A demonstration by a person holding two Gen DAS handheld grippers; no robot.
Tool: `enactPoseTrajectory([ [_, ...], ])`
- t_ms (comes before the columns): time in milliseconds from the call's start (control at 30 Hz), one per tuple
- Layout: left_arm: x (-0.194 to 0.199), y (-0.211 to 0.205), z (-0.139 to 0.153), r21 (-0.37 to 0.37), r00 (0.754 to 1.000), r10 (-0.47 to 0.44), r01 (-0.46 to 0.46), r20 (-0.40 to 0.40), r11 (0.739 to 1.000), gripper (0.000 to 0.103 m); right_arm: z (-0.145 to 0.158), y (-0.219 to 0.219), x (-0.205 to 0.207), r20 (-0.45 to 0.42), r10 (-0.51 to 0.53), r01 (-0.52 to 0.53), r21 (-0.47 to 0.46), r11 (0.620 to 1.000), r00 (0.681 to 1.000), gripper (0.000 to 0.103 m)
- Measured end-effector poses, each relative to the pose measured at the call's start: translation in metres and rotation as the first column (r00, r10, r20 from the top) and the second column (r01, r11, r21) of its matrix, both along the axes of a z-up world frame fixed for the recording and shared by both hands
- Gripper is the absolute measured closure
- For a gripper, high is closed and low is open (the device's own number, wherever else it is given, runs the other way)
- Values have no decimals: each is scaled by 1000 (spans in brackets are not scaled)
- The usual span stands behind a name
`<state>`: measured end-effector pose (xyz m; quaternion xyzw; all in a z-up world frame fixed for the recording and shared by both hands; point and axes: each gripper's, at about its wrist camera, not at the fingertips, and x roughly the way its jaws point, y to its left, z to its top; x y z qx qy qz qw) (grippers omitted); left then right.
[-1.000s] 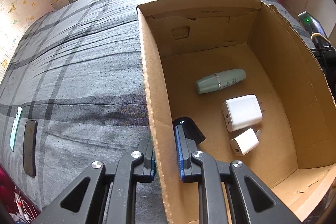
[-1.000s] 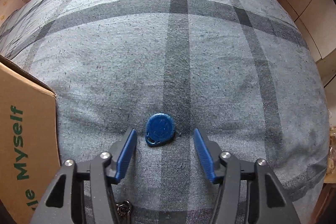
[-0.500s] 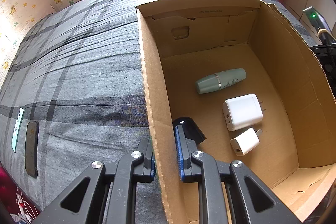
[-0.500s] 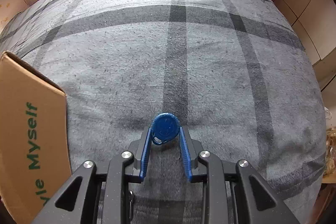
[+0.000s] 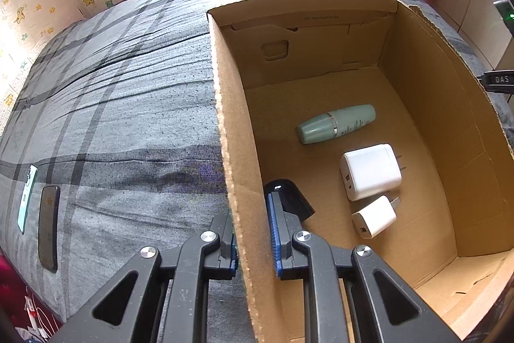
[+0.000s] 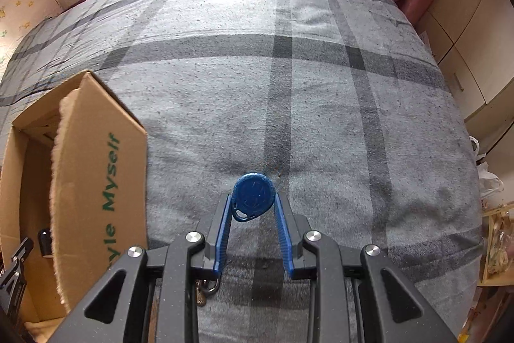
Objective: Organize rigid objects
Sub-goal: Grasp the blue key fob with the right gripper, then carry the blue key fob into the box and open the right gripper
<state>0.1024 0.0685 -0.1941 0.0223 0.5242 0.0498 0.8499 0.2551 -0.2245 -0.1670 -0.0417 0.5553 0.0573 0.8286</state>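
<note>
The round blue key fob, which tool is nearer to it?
Right. The right tool is shut on the round blue key fob. The left tool is over at the brown cardboard box, clamped on its side wall.

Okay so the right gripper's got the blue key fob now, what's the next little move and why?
Probably carry the blue key fob left, above the cardboard box, before letting go. The right gripper has its jaws shut on the fob, raised off the blanket, and the box sits to its left with chargers already inside. The left gripper grips the box wall, which should steady it.
</note>
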Motion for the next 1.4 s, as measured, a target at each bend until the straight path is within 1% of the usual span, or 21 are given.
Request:
enactPoseTrajectory([
  [300,1,7,-2,-18,1000,7,-6,2,1000,86,31,16,-25,39,32,-32,-12,999,999,75],
  [733,-1,6,-3,-11,1000,2,-2,4,1000,86,69,46,-57,84,91,-92,6,996,992,75],
  [1133,-2,6,-2,-14,1000,4,-4,7,1000,86,84,90,-81,94,171,-175,43,984,981,75],
  [1400,-2,8,-3,-22,1000,4,-3,8,1000,86,77,122,-91,77,226,-231,63,971,971,75],
])
